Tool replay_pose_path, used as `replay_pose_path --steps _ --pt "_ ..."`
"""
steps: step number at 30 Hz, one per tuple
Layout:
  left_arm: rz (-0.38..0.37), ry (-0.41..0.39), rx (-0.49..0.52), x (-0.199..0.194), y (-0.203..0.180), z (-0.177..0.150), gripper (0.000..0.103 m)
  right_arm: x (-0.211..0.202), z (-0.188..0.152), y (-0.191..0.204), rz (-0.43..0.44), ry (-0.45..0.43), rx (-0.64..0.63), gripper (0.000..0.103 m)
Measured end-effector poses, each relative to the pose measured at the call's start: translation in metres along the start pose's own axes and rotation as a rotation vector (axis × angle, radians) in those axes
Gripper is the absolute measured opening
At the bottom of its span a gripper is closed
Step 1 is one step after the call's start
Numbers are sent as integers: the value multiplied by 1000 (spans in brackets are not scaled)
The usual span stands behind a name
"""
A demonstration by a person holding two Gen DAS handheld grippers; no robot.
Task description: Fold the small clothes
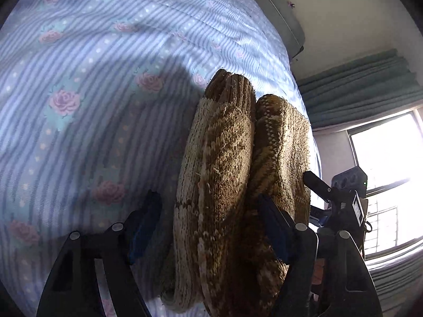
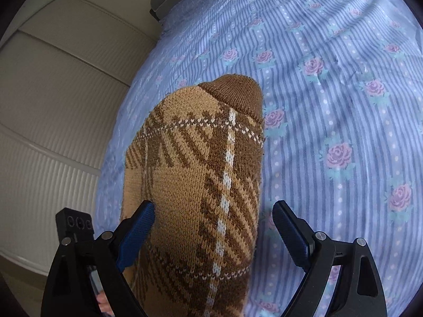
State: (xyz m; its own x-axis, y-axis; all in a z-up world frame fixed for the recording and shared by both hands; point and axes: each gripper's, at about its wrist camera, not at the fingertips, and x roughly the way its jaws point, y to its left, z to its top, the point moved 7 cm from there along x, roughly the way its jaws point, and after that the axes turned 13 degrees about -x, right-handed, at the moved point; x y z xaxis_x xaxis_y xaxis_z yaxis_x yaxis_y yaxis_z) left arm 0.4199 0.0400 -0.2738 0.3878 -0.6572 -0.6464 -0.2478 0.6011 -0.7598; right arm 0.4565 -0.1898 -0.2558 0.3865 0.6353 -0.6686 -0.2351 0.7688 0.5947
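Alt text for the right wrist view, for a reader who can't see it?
A brown patterned knitted sock lies between the open fingers of the right gripper, on a blue striped bedsheet with pink roses. A cream wardrobe stands left.

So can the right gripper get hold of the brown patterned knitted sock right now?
Probably yes: the brown patterned knitted sock already lies between the right gripper's open fingers, nothing blocking.

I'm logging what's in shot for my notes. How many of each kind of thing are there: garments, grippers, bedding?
Brown patterned knit garment: 1, folded double
Grippers: 2, left gripper and right gripper
Striped floral bedsheet: 1
Total: 4
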Motion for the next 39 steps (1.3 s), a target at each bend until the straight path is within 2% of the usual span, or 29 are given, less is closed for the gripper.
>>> replay_pose_path --steps 3,5,8,9,10,13,18,25,32,36,39 --pt "-15 3 -1 0 3 -3 70 11 -3 -2 69 19 30 91" --pt "-52 18 0 4 0 -2 54 21 -5 0 107 36 48 87" --pt "-63 12 2 3 1 -1 42 24 -4 3 94 18 49 78" --pt "-49 9 12 2 1 -3 31 24 -4 5 96 10 48 71" --pt "-48 8 20 0 2 -5 30 21 -6 6 100 3 51 65" --pt "-49 3 40 -3 -3 -7 28 12 -11 9 113 -8 47 60" --pt "-56 -3 57 -13 -14 -8 27 -1 -5 21 129 -30 31 57" --pt "-86 -26 75 -52 -23 -7 27 -24 6 65 138 -55 -12 56" --pt "-112 -106 86 -133 -9 11 27 -20 21 147 159 -73 -84 56" --pt "-92 -174 93 -188 14 28 27 7 28 204 186 -82 -115 56" --pt "-75 -223 75 -234 47 50 27 38 27 250 218 -82 -125 56"
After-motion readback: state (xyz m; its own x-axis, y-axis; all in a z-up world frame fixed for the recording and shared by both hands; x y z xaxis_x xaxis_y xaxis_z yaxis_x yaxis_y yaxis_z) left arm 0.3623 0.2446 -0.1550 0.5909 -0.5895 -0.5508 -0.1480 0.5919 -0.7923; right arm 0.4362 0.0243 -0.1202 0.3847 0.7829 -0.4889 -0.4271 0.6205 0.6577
